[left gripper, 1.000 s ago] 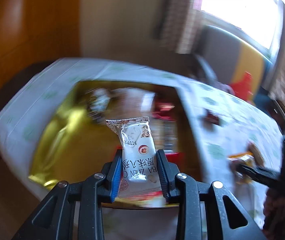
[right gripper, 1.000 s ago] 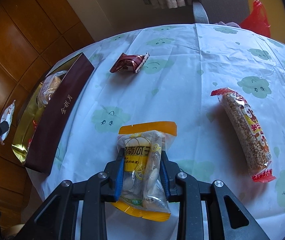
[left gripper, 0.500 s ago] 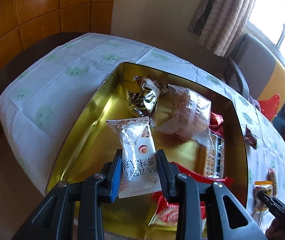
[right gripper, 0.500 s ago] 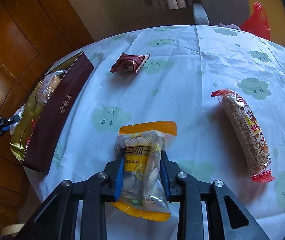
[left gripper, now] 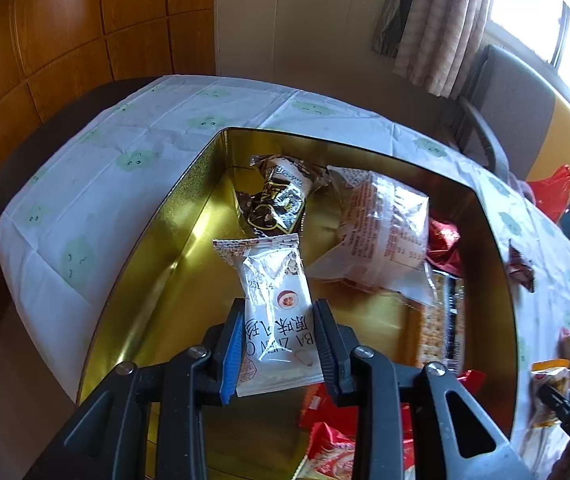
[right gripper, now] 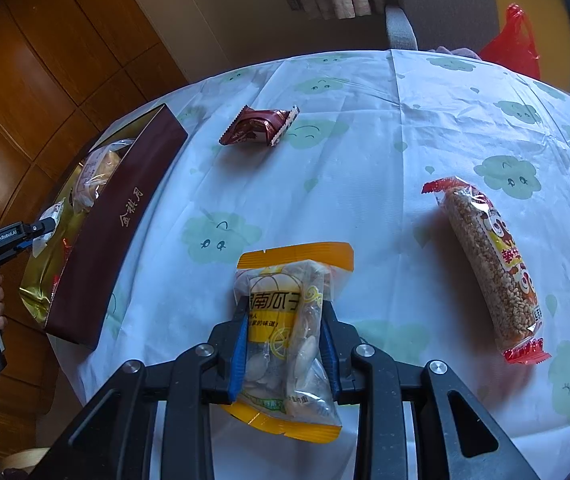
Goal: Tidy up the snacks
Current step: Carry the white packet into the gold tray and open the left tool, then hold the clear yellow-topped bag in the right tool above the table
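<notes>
While the left gripper pinches a white foil snack packet above the gold-lined box, release may land it on crowded wrappers; the right gripper clamps an orange-edged seed pouch, seemingly just above the tablecloth.

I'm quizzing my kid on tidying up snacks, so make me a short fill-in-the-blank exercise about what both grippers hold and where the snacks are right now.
1. The left gripper holds a ____ packet over the gold box.
2. The right gripper is shut on a bag of seeds with ____ ends.
3. The long grain bar lies on the ____.
4. The dark red candy lies ____ the box.

Missing words: white; yellow; tablecloth; outside
</notes>
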Demonstrator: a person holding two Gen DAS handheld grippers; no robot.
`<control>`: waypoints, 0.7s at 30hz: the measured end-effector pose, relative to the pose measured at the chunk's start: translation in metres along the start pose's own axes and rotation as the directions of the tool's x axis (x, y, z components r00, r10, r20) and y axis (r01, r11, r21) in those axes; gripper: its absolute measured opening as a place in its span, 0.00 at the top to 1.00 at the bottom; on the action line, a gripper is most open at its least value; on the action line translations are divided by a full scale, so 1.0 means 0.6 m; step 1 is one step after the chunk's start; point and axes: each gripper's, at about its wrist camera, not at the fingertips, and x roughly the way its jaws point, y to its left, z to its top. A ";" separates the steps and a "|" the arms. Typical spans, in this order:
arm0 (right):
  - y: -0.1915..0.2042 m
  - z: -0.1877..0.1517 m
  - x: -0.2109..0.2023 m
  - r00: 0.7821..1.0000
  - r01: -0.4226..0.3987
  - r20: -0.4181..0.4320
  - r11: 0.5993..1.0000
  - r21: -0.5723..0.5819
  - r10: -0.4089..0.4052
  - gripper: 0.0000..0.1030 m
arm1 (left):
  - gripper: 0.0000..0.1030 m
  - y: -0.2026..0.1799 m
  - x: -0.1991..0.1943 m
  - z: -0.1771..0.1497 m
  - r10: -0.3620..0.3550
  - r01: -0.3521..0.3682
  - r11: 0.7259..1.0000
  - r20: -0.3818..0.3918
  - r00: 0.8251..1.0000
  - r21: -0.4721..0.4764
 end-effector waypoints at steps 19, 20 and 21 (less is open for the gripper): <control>0.003 -0.001 -0.001 1.000 0.009 0.007 1.000 -0.007 -0.009 0.69 | 0.67 -0.041 -0.021 -0.025 0.050 -0.055 0.994 0.046 0.998 0.094; 0.003 -0.001 -0.001 1.000 0.010 0.007 1.000 -0.007 -0.010 0.69 | 0.67 -0.042 -0.026 -0.028 0.048 -0.053 0.994 0.051 0.998 0.099; 0.003 -0.001 -0.001 1.000 0.010 0.007 1.000 -0.007 -0.010 0.69 | 0.67 -0.044 -0.031 -0.029 0.044 -0.049 0.993 0.056 0.997 0.103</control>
